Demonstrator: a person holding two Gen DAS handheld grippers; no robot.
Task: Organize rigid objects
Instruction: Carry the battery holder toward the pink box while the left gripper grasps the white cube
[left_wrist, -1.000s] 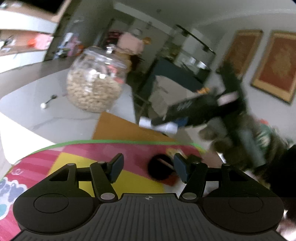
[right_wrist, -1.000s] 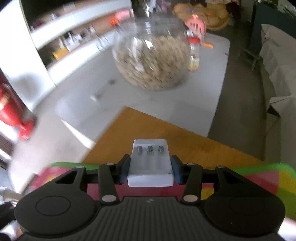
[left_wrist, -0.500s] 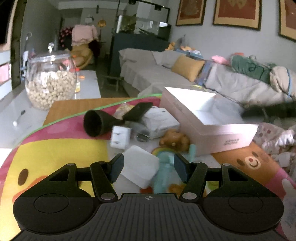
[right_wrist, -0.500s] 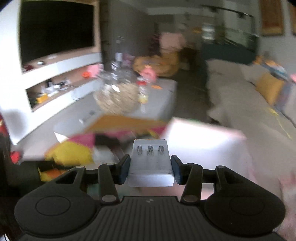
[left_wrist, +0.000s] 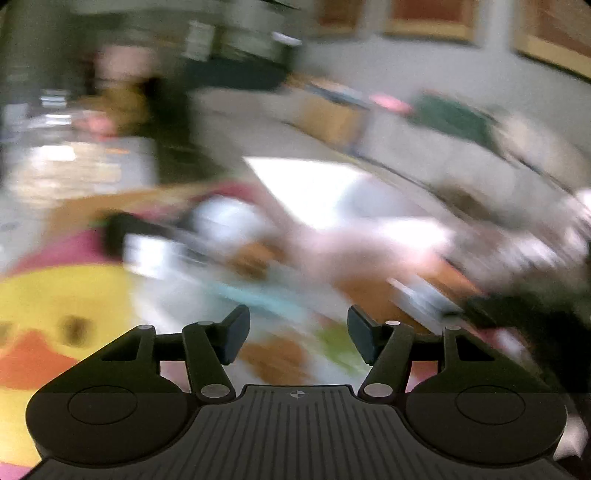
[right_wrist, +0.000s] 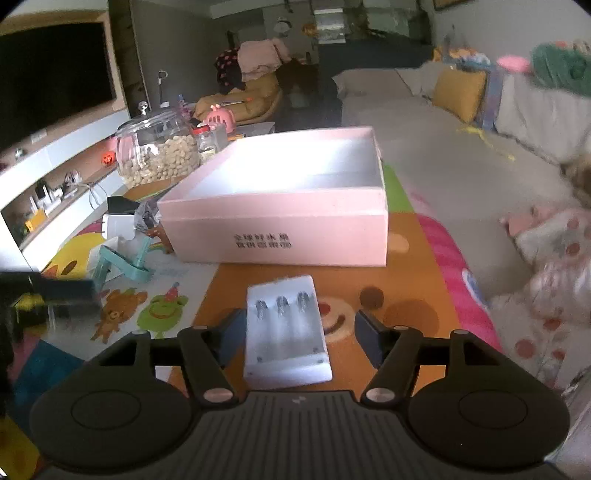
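In the right wrist view my right gripper (right_wrist: 300, 334) is open. A white battery charger (right_wrist: 286, 330) lies between its spread fingers on the colourful play mat (right_wrist: 443, 258), tilted a little and apart from both pads. An open pink box (right_wrist: 295, 195) stands just beyond it. My left gripper (left_wrist: 298, 334) is open and empty; its view is heavily blurred, with the pink box (left_wrist: 332, 206) as a pale smear ahead. The left gripper also shows as a dark blur in the right wrist view (right_wrist: 48, 299).
Left of the box lie a teal stand (right_wrist: 122, 262), a white adapter (right_wrist: 118, 227), a black item (right_wrist: 120, 205) and other small things. A glass jar of nuts (right_wrist: 157, 151) stands behind. A sofa with cushions (right_wrist: 458, 96) is to the right.
My right gripper swung to face the pink box, came down over the mat and opened, letting go of the battery charger. My left gripper is moving fast; its view has blurred.
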